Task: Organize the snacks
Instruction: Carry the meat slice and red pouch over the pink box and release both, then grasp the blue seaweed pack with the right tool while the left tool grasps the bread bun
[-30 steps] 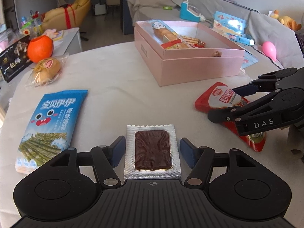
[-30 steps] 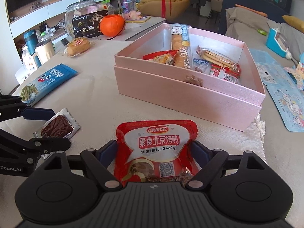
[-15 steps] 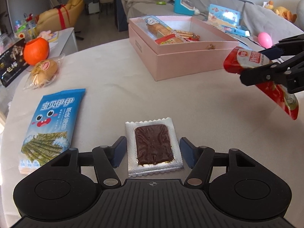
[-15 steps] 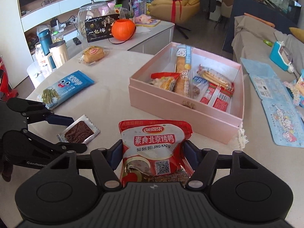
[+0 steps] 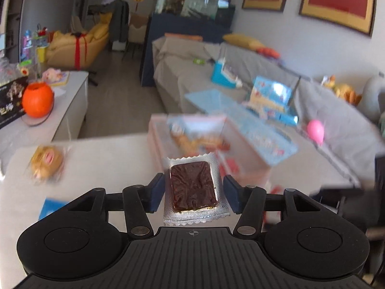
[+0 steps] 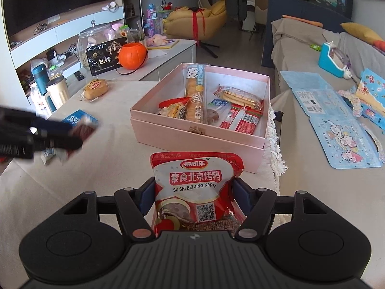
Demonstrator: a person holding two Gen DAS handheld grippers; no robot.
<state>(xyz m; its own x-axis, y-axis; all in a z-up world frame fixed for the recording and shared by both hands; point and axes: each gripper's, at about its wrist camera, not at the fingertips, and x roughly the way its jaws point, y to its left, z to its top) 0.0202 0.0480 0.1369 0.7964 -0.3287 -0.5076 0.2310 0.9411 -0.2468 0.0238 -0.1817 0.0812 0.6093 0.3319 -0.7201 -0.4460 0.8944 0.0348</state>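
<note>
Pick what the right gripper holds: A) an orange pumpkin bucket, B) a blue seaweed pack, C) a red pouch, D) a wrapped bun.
C: the right gripper is clamped on the red pouch, held clear of the table before the pink box.

Open box (image 6: 240, 142) on table (image 6: 108, 168), biscuit packets (image 6: 237, 97) inside, wrapped bun (image 6: 95, 89) left of it

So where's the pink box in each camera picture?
Left wrist view: the pink box is blurry, in the middle, just behind the silver-wrapped brown snack.
Right wrist view: it sits in the middle, open, above the red pouch.
Shared landmark: the orange pumpkin bucket, upper left in both.
</note>
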